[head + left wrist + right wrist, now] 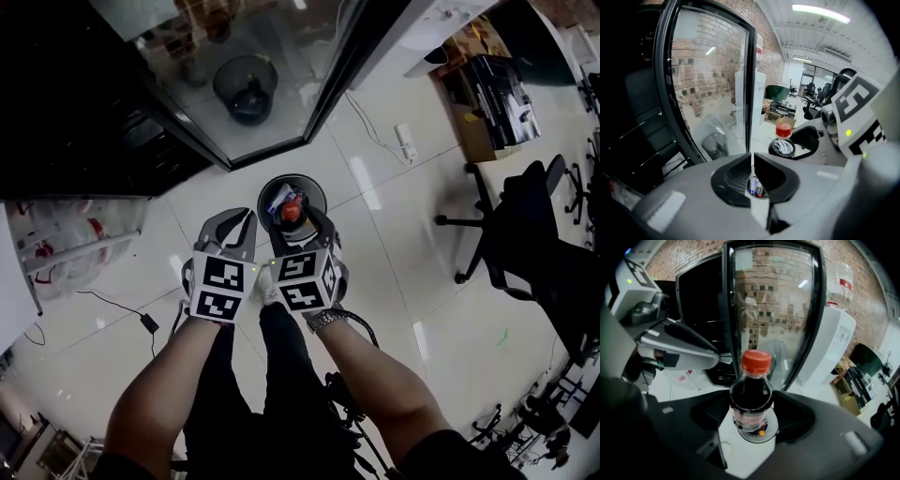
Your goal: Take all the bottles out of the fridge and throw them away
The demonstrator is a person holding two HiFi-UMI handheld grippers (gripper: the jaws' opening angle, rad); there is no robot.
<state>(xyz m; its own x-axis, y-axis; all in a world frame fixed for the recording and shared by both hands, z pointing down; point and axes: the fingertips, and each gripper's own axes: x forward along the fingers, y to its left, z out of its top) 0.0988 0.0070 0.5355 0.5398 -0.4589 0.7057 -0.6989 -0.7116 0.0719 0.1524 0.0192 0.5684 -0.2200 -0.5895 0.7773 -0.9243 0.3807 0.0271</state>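
I've got the right gripper (752, 417) clamped on the cola bottle (751, 397): dark drink, red cap (756, 361), upright between the pads. It hangs right over the round bin (316, 186) on the white floor (394, 281), on the near side of the open glass fridge door (244, 66). My left gripper (753, 169) is closed to a thin slit with nothing in it and sits just left of the right one, nearly touching. Through that slit I see a couple of bottles (757, 189) lying in the bin. The fridge (66, 103) is far left and dark inside, so I can't tell what's on its shelves. A black office chair (525, 225) stands well off to the right
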